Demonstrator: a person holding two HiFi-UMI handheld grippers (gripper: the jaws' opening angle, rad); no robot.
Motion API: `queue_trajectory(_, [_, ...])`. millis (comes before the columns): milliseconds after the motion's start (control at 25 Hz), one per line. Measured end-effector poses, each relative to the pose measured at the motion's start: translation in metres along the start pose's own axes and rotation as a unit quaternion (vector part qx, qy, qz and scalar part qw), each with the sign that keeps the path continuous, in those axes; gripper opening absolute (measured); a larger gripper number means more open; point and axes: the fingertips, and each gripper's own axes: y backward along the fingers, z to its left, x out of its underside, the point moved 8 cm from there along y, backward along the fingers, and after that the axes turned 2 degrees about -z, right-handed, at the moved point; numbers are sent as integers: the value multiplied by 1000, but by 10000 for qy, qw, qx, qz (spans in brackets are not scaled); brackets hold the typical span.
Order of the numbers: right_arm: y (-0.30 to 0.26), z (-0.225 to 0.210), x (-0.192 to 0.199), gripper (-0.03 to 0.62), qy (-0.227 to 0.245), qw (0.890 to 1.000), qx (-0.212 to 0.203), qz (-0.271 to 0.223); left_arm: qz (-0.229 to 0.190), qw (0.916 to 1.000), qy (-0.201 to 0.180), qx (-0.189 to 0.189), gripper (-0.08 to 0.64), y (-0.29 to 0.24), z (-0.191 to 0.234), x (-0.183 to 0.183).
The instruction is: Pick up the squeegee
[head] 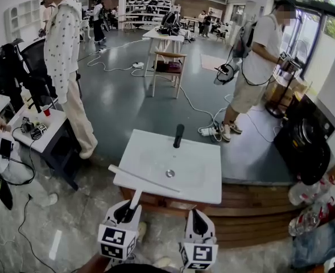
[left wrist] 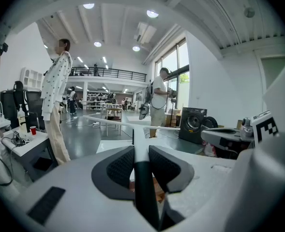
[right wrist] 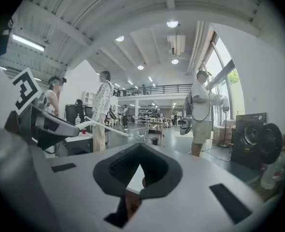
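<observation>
The squeegee [head: 144, 179] is a long white blade on a thin handle, white at the blade end and dark nearer the camera. Its blade stretches over the near left part of the white table [head: 201, 169]. My left gripper [head: 128, 208] is shut on the handle just in front of the table's near edge. In the left gripper view the handle [left wrist: 138, 144] runs between the two pads of the left gripper [left wrist: 141, 166], and the blade [left wrist: 108, 121] crosses beyond them. My right gripper [head: 198, 216] hangs beside it, shut and holding nothing, its tips touching [right wrist: 140, 149].
A black cylinder [head: 178, 135] lies at the table's far edge and a small round metal piece [head: 170, 173] near its middle. The table stands on a wooden platform [head: 252, 206]. A washing machine [head: 306, 144] is at the right, a cluttered side table [head: 39, 132] at the left, with people standing beyond.
</observation>
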Motion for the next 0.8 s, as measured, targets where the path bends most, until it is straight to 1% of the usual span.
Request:
queue_trajectory(160, [1,2,-1,-3,27,10000,32,57,2,10000,-17,35,95,0,0,-1])
queue_trajectory(280, [1,2,1,-2,30,9998,55,194,14,10000,-11,53,95,-2,1,-1])
queue_trajectory(360, [-1,1,0,-3,18,9999,46,107,34,10000,-7,58,95,-4,1,0])
queue_trajectory(600, [-8,5,0,-3,21,9999,52,96,55,10000,6,62,95,-7,8,1])
queue_trajectory(720, [-10,5,4,-3,39,9996,42,264,50,10000,8,49,95,-9,10,0])
queue_trajectory(800, [-12,5,6,-3,36,9996,13,270,48,10000,15,41,95,-11,10,0])
